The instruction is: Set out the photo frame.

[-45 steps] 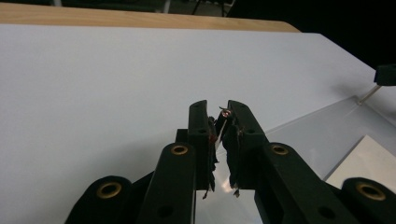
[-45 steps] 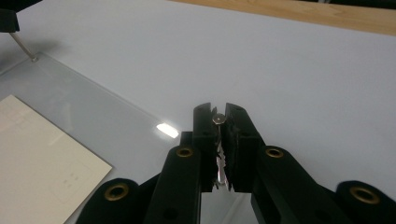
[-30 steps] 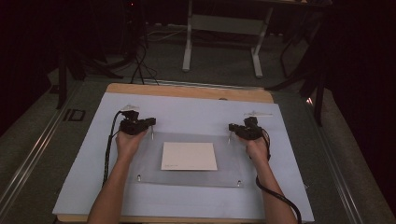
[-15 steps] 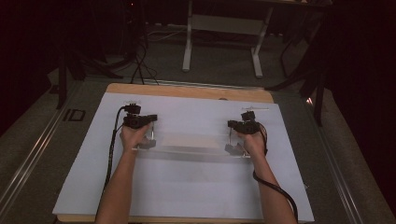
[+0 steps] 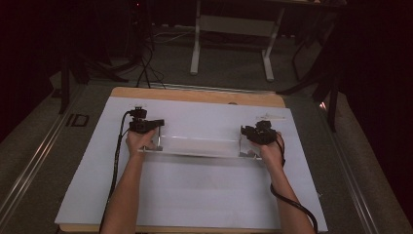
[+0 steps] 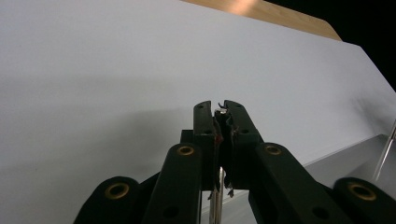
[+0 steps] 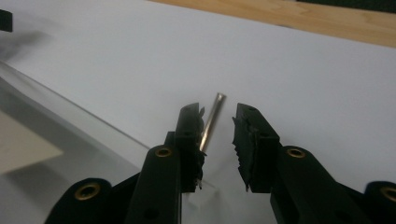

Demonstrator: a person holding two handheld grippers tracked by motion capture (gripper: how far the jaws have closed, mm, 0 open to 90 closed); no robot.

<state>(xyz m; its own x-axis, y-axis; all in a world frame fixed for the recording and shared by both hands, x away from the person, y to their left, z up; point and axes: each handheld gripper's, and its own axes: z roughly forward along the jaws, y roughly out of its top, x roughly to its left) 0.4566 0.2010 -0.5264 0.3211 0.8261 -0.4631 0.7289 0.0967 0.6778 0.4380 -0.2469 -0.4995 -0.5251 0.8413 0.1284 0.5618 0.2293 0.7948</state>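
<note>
On the left side, my left gripper [image 6: 220, 109] has its jaws pressed together on a thin metal pin [image 6: 215, 200] that stands at the left end of the clear plate [image 5: 199, 145]. The grip looks firm to me; the pads meet around the pin with no gap.

In the middle, the plate itself is between my two hands, over the white sheet [image 5: 195, 195] that covers the wooden table [image 5: 195, 95]. In the high view it appears as a narrow band, so I judge it is tilted up on one long edge and does not lie flat. Through it, the right gripper view shows a cream card [image 7: 23, 151] lying lower, on the sheet.

On the right side, my right gripper [image 7: 218, 114] has its jaws spread; they have just been opening. The right pin [image 7: 211, 122] is between them. It leans close to one pad, and the other pad stands clearly apart from it, so this side does not pinch any more.

My judgement of the progress: the plate is raised from the card, which I take as the first part done. The right end is now let go while the left end is held. What is left, I think, is to take a new grip on the right or to release the left too. I cannot tell where the plate should go in the end.
</note>
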